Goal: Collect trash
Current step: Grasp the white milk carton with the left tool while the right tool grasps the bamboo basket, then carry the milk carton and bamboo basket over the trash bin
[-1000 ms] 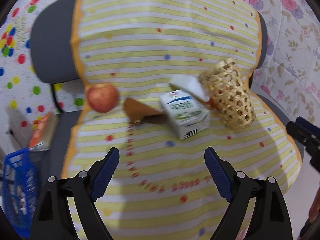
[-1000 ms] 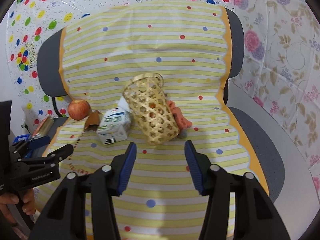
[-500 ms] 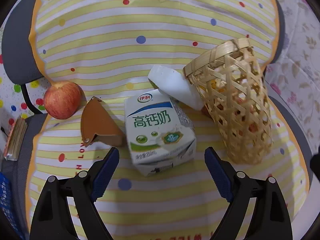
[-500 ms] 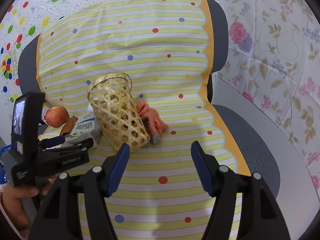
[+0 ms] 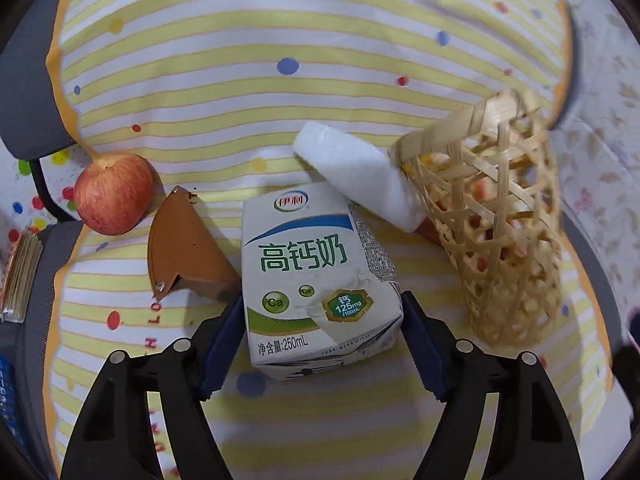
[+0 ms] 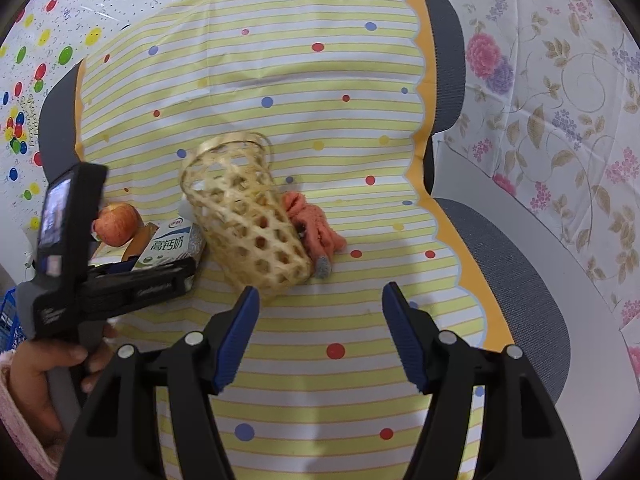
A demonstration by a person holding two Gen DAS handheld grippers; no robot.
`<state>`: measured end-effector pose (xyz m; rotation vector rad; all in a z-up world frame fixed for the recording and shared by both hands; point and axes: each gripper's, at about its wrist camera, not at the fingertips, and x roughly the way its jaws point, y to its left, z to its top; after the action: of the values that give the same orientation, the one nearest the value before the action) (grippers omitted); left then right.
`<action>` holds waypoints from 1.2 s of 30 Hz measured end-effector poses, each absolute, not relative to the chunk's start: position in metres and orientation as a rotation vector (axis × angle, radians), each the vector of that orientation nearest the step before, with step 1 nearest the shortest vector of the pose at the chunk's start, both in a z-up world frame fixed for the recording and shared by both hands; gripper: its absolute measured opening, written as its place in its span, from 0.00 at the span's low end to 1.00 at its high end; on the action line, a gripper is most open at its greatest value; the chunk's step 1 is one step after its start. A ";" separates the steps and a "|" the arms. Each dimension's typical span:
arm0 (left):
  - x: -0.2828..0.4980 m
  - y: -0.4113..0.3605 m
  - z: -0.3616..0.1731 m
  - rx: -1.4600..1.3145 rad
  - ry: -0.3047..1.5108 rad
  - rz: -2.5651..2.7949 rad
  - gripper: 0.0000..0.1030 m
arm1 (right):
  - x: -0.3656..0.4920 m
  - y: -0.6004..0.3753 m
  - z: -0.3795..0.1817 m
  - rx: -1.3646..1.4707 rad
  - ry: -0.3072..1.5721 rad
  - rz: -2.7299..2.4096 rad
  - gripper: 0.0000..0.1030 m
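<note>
A white and green milk carton (image 5: 316, 276) lies on the striped cloth, also seen in the right wrist view (image 6: 170, 246). My left gripper (image 5: 322, 320) is open, its jaws on either side of the carton's near end, not closed on it. A woven bamboo basket (image 5: 500, 232) lies on its side to the right, also in the right wrist view (image 6: 244, 216). A white foam piece (image 5: 356, 176) leans at the basket's mouth. A brown cardboard scrap (image 5: 180, 244) lies left of the carton. My right gripper (image 6: 318, 328) is open and empty, in front of the basket.
A red apple (image 5: 114, 194) sits at the left on the chair seat. An orange glove (image 6: 312, 224) lies behind the basket. The striped cloth (image 6: 320, 380) covers a grey office chair (image 6: 520, 272). A blue crate (image 5: 8, 392) stands at the far left.
My left gripper has moved forward so the milk carton now sits between its jaws. My right gripper has shifted right and closer to the basket.
</note>
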<state>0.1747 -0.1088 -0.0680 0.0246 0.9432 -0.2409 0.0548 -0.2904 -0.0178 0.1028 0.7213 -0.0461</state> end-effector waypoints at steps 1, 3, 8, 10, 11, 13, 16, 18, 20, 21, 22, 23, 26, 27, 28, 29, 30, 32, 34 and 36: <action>0.167 -0.107 -0.065 0.032 0.929 -0.263 0.72 | 0.054 -0.289 -0.017 0.103 0.718 -0.038 0.61; 0.148 -0.097 -0.058 0.056 0.888 -0.299 0.71 | 0.054 -0.286 -0.016 0.110 0.714 -0.022 0.61; 0.115 -0.069 -0.036 0.055 0.815 -0.327 0.71 | 0.059 -0.276 -0.018 0.111 0.718 0.024 0.61; 0.111 -0.060 -0.030 0.062 0.805 -0.321 0.71 | 0.064 -0.274 -0.019 0.093 0.720 0.026 0.61; 0.111 -0.053 -0.027 0.048 0.809 -0.326 0.71 | 0.068 -0.272 -0.020 0.081 0.725 0.024 0.61; 0.112 -0.043 -0.022 0.034 0.796 -0.307 0.72 | 0.075 -0.270 -0.021 0.065 0.730 0.020 0.62; 0.107 -0.033 -0.014 0.028 0.772 -0.287 0.72 | 0.083 -0.262 -0.022 0.041 0.734 0.036 0.69; 0.108 -0.028 -0.012 0.026 0.765 -0.282 0.72 | 0.088 -0.258 -0.024 0.021 0.739 0.043 0.70; 0.112 -0.026 -0.011 0.016 0.765 -0.279 0.72 | 0.096 -0.254 -0.026 0.007 0.744 0.056 0.74; 0.112 -0.026 -0.011 0.017 0.765 -0.275 0.72 | 0.100 -0.253 -0.026 -0.001 0.743 0.064 0.79; 0.113 -0.026 -0.012 0.018 0.766 -0.271 0.72 | 0.103 -0.252 -0.025 -0.007 0.737 0.072 0.81; 0.115 -0.025 -0.014 0.014 0.772 -0.272 0.72 | 0.106 -0.251 -0.025 -0.013 0.732 0.078 0.82; 0.118 -0.025 -0.018 0.012 0.783 -0.271 0.72 | 0.118 -0.245 -0.026 -0.028 0.750 0.111 0.82; 0.118 -0.025 -0.019 0.010 0.786 -0.272 0.72 | 0.124 -0.241 -0.027 -0.045 0.756 0.123 0.82; 0.119 -0.024 -0.020 0.006 0.790 -0.273 0.72 | 0.128 -0.238 -0.028 -0.064 0.759 0.125 0.82; 0.120 -0.025 -0.021 0.004 0.795 -0.270 0.72 | 0.133 -0.235 -0.029 -0.088 0.766 0.123 0.82; 0.120 -0.025 -0.022 0.004 0.797 -0.268 0.72 | 0.140 -0.233 -0.030 -0.117 0.776 0.111 0.82; 0.121 -0.025 -0.023 0.009 0.801 -0.267 0.72 | 0.148 -0.228 -0.032 -0.153 0.792 0.103 0.82; 0.121 -0.025 -0.024 0.009 0.805 -0.268 0.72 | 0.153 -0.221 -0.036 -0.195 0.809 0.106 0.82; 0.122 -0.025 -0.026 0.010 0.811 -0.267 0.72 | 0.156 -0.213 -0.040 -0.243 0.820 0.097 0.82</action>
<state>0.1219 -0.0255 -0.0258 0.0103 0.8107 -0.2672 0.1557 -0.2125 -0.0397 -0.2434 0.8198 0.0972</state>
